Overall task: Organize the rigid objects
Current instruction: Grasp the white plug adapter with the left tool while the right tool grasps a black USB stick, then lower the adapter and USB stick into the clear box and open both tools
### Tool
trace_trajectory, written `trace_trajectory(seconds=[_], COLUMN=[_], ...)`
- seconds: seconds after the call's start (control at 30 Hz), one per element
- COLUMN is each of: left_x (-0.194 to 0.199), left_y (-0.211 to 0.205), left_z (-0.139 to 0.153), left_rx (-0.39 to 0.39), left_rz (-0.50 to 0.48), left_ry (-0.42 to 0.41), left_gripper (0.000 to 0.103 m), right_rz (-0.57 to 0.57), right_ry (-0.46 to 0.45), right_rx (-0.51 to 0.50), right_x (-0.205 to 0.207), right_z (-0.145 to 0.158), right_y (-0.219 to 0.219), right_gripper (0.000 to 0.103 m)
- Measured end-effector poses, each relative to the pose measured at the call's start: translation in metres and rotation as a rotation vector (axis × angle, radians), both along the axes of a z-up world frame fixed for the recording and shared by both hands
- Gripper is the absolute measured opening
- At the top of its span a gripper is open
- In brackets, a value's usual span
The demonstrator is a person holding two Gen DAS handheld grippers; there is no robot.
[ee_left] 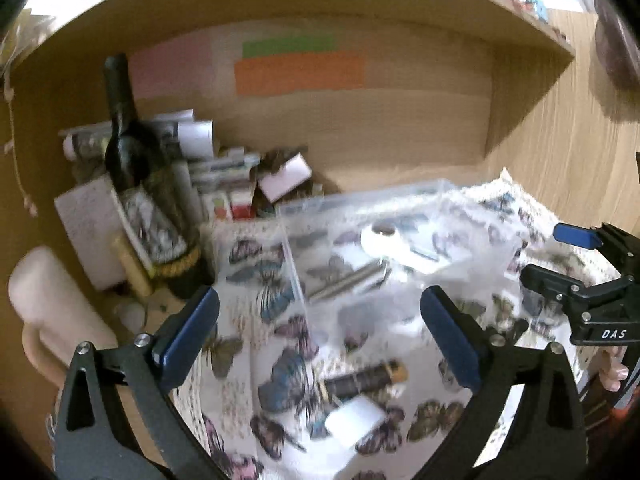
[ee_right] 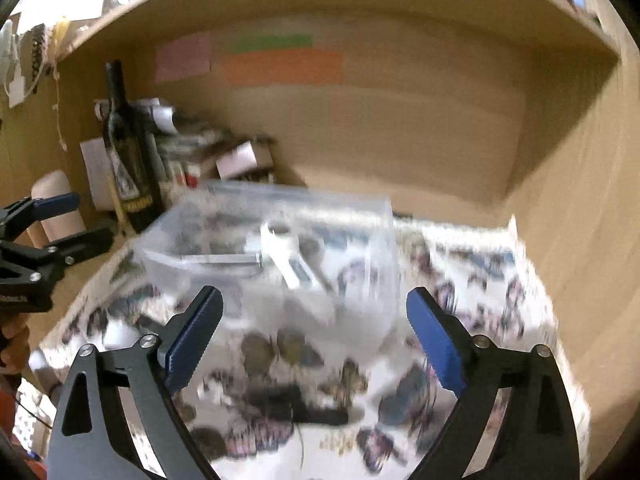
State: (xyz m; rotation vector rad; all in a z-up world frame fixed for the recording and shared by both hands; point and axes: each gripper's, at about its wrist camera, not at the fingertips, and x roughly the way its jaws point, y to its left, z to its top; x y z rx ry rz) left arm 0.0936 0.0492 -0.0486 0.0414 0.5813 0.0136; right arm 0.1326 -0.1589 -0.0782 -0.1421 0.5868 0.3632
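Observation:
A clear plastic box (ee_left: 400, 216) stands on a butterfly-print cloth (ee_left: 248, 320) inside a wooden shelf; it also shows in the right wrist view (ee_right: 360, 248). It holds a white object (ee_left: 384, 240) and a metal rod (ee_left: 348, 280). A dark tube with a gold cap (ee_left: 366, 378) and a white block (ee_left: 354, 420) lie on the cloth in front of it. My left gripper (ee_left: 320, 340) is open and empty above them. My right gripper (ee_right: 316, 336) is open and empty before the box; it also shows at the right of the left wrist view (ee_left: 560, 256).
A dark wine bottle (ee_left: 136, 184) stands at the left with stacked boxes (ee_left: 224, 184) and papers behind it. A pale cylinder (ee_left: 52, 304) stands at the far left. Coloured paper notes (ee_left: 300, 72) hang on the shelf's back wall. The shelf's right wall (ee_right: 580, 200) is close.

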Motion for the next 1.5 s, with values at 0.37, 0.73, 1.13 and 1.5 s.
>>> trace_trajectory(seconds=[0.37,0.73,1.13,1.5], left_x=[-0.012,-0.008,-0.021,-0.009], left_y=[-0.007,-0.01,-0.004,-0.004], left_z=[-0.062,-0.088,-0.058,0.02], left_rx=[-0.021,-0.066,-0.102,-0.115], left_rz=[0.012,-0.018,-0.017,-0.032], left_ry=[0.142,0.227,0.145,-0.05], left_gripper=[0.102,0.056,0.046,0.046], right_rz=[-0.029,-0.018,-0.041,-0.032], right_ry=[0.178,0.219,0.079,-0.099], right_rx=[0.033,0.017,0.024,0.074], right_x=[0.002,0.002,-0.01,0.002], right_z=[-0.061,-0.076,-0.037,0.026], right_y=[-0.014,-0.006,-0.013,-0.006], right_gripper=[0.092,0.058,0.057,0.057])
